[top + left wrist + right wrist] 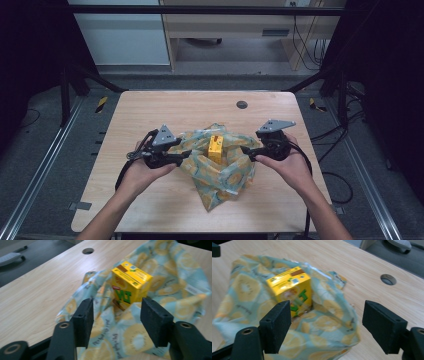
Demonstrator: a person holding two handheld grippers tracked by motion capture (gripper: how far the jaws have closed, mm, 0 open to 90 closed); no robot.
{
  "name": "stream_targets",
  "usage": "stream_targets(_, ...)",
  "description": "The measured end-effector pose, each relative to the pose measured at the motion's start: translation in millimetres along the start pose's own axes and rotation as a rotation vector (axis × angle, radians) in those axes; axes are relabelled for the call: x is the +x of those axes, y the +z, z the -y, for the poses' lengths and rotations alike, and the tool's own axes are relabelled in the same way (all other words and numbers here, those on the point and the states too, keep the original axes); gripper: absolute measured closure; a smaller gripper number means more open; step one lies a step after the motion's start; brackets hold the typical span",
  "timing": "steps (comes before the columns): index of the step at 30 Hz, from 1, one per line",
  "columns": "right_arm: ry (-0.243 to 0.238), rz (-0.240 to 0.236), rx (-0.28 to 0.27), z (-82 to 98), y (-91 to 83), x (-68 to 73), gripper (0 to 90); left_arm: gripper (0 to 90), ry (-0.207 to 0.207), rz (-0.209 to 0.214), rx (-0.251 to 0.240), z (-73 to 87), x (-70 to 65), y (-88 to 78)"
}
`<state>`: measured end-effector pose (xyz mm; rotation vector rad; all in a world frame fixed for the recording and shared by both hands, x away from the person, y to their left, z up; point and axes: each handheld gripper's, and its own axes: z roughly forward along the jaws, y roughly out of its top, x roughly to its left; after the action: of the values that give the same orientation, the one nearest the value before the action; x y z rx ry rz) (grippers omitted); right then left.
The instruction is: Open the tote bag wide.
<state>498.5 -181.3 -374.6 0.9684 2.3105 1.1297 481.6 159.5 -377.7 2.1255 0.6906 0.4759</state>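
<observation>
A yellow drink carton (pixel 216 146) stands upright in the middle of a crumpled teal bag (pixel 220 175) printed with lemon slices, on the wooden table (pixel 150 110). My left gripper (pixel 186 156) hovers at the bag's left edge. In the left gripper view the left gripper (pixel 117 320) is open, the bag (pixel 125 337) lies below its pads, and the carton (pixel 130 285) stands just beyond them. My right gripper (pixel 245 150) is at the bag's right edge. In the right gripper view the right gripper (pixel 324 322) is open above the bag's rim (pixel 329 312), with the carton (pixel 290 288) ahead on the left.
A round cable hole (pixel 242 104) sits in the table's far middle, beyond the bag. Bare wood (pixel 165 200) surrounds the bag on all sides. Metal rails (pixel 40 170) and cables (pixel 335 180) lie on the floor either side of the table.
</observation>
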Motion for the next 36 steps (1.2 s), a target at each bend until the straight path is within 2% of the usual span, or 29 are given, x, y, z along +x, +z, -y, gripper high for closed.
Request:
stream_targets(7, -0.047, -0.035, -0.003, 6.4, -4.0, 15.8, 17.9, 26.9, -0.007, 0.037, 0.020, 4.3, -5.0, 1.4)
stream_targets(11, -0.070, -0.051, 0.004, 12.1, 0.6, 22.7, 14.3, 21.2, 0.008, 0.045, 0.038, 7.0, -8.6, 8.4)
stream_targets(14, -0.093, -0.068, 0.012, 17.4, 5.5, 28.0, 13.7, 19.9, 0.023, 0.054, 0.050, 9.4, -10.7, 15.2)
stream_targets(18, -0.123, -0.080, 0.028, 24.3, 12.4, 32.8, 11.7, 17.0, 0.013, 0.072, 0.063, 14.4, -7.8, 25.5)
stream_targets(20, -0.135, -0.081, 0.035, 27.2, 16.1, 33.1, 10.0, 14.6, 0.006, 0.092, 0.069, 17.5, -4.7, 32.2)
stream_targets(25, -0.174, -0.067, 0.063, 33.8, 26.5, 31.3, 7.6, 9.8, 0.009, 0.113, 0.084, 22.6, -4.1, 43.4)
stream_targets(27, -0.194, -0.055, 0.082, 35.9, 30.3, 29.4, 8.7, 11.4, 0.025, 0.119, 0.103, 25.0, -6.2, 45.8)
stream_targets(30, -0.204, -0.050, 0.096, 38.9, 32.7, 27.2, 15.8, 19.1, 0.045, 0.123, 0.140, 29.4, -8.9, 48.0)
stream_targets(33, -0.214, -0.041, 0.112, 41.8, 33.0, 25.6, 27.7, 32.5, 0.039, 0.111, 0.156, 32.8, -8.9, 48.8)
stream_targets(36, -0.216, -0.051, 0.117, 43.7, 33.0, 23.3, 39.4, 46.7, 0.030, 0.101, 0.163, 34.8, -8.7, 49.1)
